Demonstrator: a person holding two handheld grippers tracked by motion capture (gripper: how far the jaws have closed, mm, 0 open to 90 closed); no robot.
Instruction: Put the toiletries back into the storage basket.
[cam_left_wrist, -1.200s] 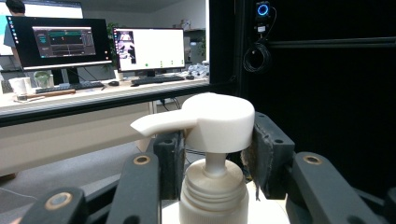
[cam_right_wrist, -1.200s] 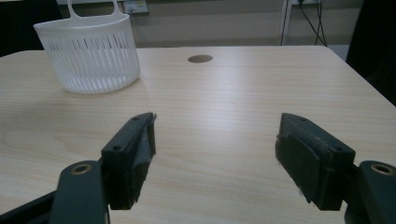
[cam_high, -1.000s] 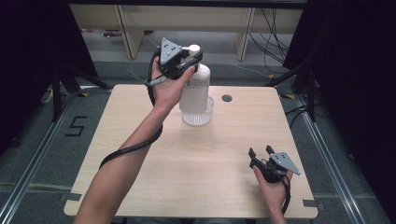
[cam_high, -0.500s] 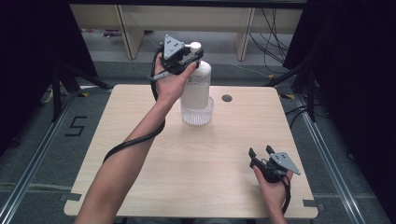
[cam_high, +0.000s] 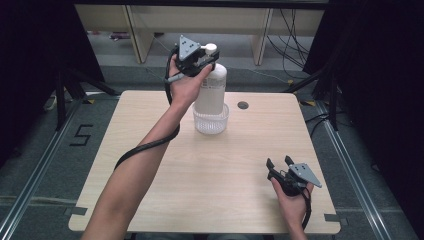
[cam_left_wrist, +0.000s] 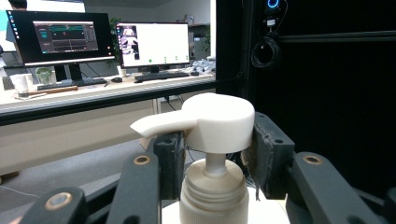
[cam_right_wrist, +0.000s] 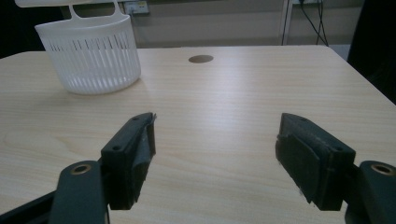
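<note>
I work at a pale wooden table (cam_high: 150, 165) on grey floor (cam_high: 30, 150). Two lit monitors (cam_left_wrist: 102, 44) sit on a long beige desk (cam_left_wrist: 93, 93) beyond.

Left claw (cam_left_wrist: 212, 161) close on a white pump bottle (cam_left_wrist: 212, 196). Both black jaws stand to either side of the pump head (cam_left_wrist: 205, 122), padded faces pressed against it just above the ribbed neck. Spout points left, past the near jaw. Thin stem visible between head and collar. Behind: a long desk (cam_left_wrist: 107, 91) carrying two lit monitors (cam_left_wrist: 105, 42), a keyboard (cam_left_wrist: 161, 75), cups at far left. Dark panel with a coiled cable (cam_left_wrist: 265, 51) on the right.
</note>
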